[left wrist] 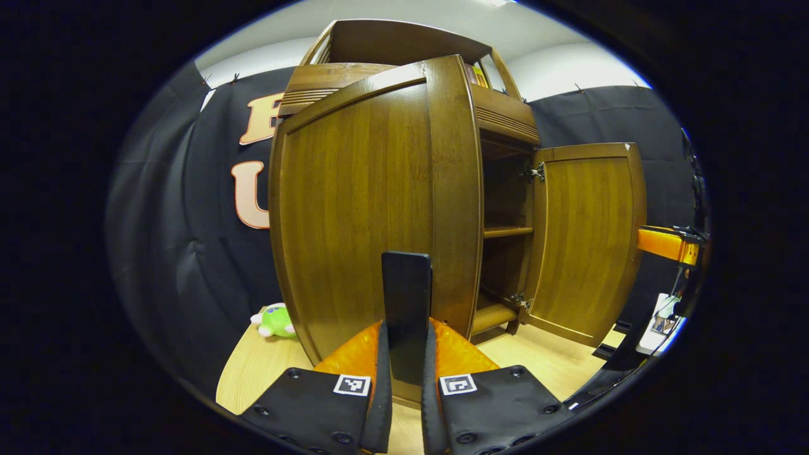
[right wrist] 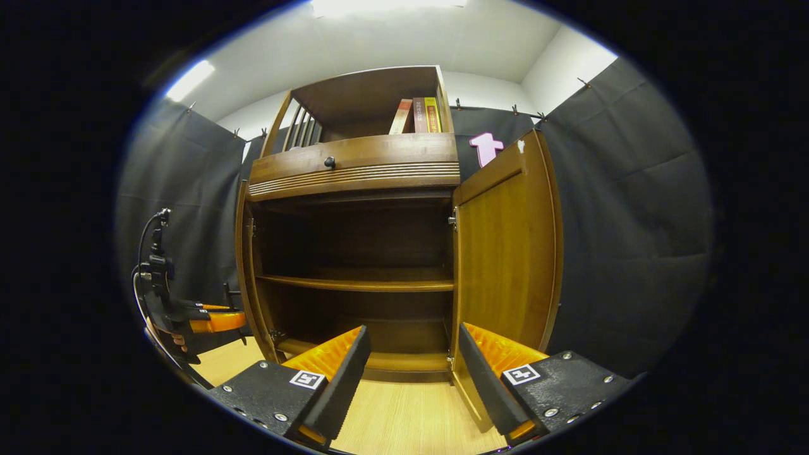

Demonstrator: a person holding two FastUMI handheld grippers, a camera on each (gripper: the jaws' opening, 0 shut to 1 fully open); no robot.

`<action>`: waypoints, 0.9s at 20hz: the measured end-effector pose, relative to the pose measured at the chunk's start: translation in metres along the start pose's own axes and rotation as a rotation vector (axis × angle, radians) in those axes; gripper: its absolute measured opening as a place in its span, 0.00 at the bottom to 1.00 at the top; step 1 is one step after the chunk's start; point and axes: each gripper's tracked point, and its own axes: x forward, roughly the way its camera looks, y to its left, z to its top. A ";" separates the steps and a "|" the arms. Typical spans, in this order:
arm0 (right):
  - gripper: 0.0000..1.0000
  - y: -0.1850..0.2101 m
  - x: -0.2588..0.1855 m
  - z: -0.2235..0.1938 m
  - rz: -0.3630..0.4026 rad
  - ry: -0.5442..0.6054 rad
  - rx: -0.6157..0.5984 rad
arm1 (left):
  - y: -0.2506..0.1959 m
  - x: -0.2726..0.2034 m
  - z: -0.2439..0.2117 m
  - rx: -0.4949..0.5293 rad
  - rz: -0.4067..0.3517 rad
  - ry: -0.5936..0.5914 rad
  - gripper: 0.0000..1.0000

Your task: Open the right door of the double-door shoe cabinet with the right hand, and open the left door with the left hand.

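- Both doors of the shoe cabinet (right wrist: pixel 354 170) stand swung out, so I judge the task nearly done; what is left is letting go of the left door and drawing back.
- My left gripper (left wrist: pixel 406 354) is closed on a dark upright handle (left wrist: pixel 406 284), with both fingers pressed against its sides. The handle seems to sit at the free edge of the left door (left wrist: pixel 360 215).
- In the left gripper view the left door rises straight ahead at 12 o'clock, close up, its outer face towards me. It hangs well clear of the cabinet front.
- The right door (right wrist: pixel 505 253) is wide open. In the right gripper view it stands at about 1 o'clock, just beyond my right-hand finger, its inner face towards me.
- My right gripper (right wrist: pixel 411 360) is spread wide and holds nothing. It points at the open cabinet, apart from the door.
- The inner shelf (right wrist: pixel 360 283) lies bare at 12 o'clock in the right gripper view, with a few books (right wrist: pixel 418 115) in the top compartment above.
- A green plush toy (left wrist: pixel 275 320) lies on the wooden floor (right wrist: pixel 404 417) at 9 o'clock of my left gripper, beside the cabinet.
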 end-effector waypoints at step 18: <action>0.87 0.047 0.023 -0.007 0.071 0.020 0.004 | 0.063 -0.067 -0.011 0.054 0.146 -0.002 0.18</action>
